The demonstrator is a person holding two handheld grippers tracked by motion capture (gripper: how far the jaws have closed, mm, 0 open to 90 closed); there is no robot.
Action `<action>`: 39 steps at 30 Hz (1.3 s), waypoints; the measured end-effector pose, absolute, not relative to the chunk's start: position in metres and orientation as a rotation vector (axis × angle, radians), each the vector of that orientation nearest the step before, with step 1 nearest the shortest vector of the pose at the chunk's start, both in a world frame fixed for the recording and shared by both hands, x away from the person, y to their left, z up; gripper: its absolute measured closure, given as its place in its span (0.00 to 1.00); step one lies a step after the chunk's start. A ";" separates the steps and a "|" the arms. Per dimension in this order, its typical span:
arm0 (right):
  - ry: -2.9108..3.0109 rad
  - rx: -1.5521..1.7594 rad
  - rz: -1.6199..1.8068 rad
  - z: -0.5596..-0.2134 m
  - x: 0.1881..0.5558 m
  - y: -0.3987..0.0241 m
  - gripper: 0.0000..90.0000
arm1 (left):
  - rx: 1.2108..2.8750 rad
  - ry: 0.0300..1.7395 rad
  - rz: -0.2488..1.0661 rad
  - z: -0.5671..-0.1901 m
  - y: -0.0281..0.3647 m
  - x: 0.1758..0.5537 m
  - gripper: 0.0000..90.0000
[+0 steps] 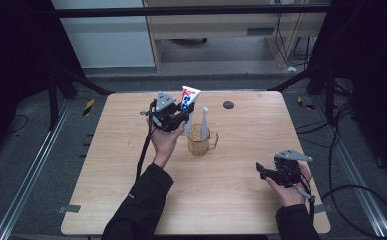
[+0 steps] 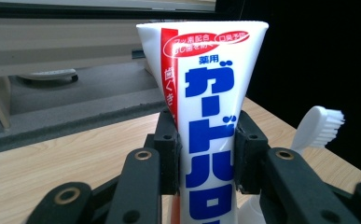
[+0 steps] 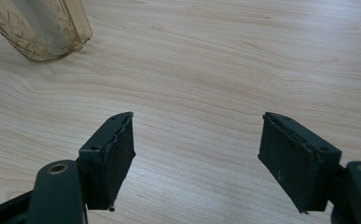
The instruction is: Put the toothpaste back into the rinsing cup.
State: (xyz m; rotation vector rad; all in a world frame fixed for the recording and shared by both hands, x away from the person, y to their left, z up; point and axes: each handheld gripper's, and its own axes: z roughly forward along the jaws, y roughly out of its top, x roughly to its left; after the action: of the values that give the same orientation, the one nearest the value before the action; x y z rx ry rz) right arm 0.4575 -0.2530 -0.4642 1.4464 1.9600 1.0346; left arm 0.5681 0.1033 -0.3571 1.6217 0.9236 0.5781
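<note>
1. landmark: clear amber plastic mug with a handle (image 1: 199, 139), standing near the middle of the pale wooden table (image 1: 131, 200).
2. left gripper (image 1: 177, 116) is closed on a white toothpaste tube with blue and red lettering (image 2: 209, 116); the black pads (image 2: 168, 154) press its two flat sides.
3. the tube stands upright, long axis vertical, crimped wide end on top; it sits just behind and left of the mug, close to the rim, above the table.
4. white toothbrush (image 1: 204, 122) already stands in the mug, bristles up; it leans just right of the tube.
5. right gripper (image 1: 265, 170) is well off to the mug's right and nearer the person, jaws wide, nothing between them.
6. judgement: the left hand is the nearer; the coming move looks like a short shift right, then down into the mug, keeping clear of the brush.
</note>
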 end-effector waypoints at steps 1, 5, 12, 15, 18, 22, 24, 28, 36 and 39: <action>1.960 1.446 1.036 -0.464 0.458 -0.253 0.30 | 1.618 0.923 0.577 -0.357 0.102 0.569 0.75; 1.963 1.445 1.034 -0.464 0.458 -0.253 0.30 | 1.602 0.914 0.572 -0.359 0.097 0.573 0.75; 1.967 1.442 1.035 -0.464 0.457 -0.252 0.30 | 1.596 0.909 0.559 -0.365 0.088 0.580 0.75; 1.967 1.443 1.034 -0.465 0.457 -0.252 0.30 | 1.602 0.909 0.565 -0.368 0.086 0.582 0.75; 1.968 1.444 1.036 -0.465 0.457 -0.252 0.30 | 1.601 0.903 0.561 -0.371 0.084 0.584 0.75; 1.970 1.449 1.035 -0.465 0.457 -0.252 0.30 | 1.621 0.898 0.564 -0.375 0.080 0.585 0.75; 1.973 1.446 1.033 -0.465 0.457 -0.252 0.30 | 1.622 0.901 0.562 -0.378 0.079 0.586 0.75; 1.974 1.444 1.033 -0.465 0.457 -0.252 0.31 | 1.625 0.902 0.555 -0.383 0.076 0.586 0.75; 1.980 1.436 1.030 -0.466 0.458 -0.251 0.31 | 1.638 0.918 0.556 -0.398 0.076 0.587 0.75; 1.983 1.435 1.028 -0.467 0.458 -0.250 0.31 | 1.638 0.915 0.550 -0.401 0.076 0.586 0.74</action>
State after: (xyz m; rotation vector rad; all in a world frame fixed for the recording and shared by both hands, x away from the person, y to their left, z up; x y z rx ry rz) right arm 0.4579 -0.2502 -0.4666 1.4347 1.9830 1.0283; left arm 0.5862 0.0756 -0.4013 1.6381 0.9153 0.5500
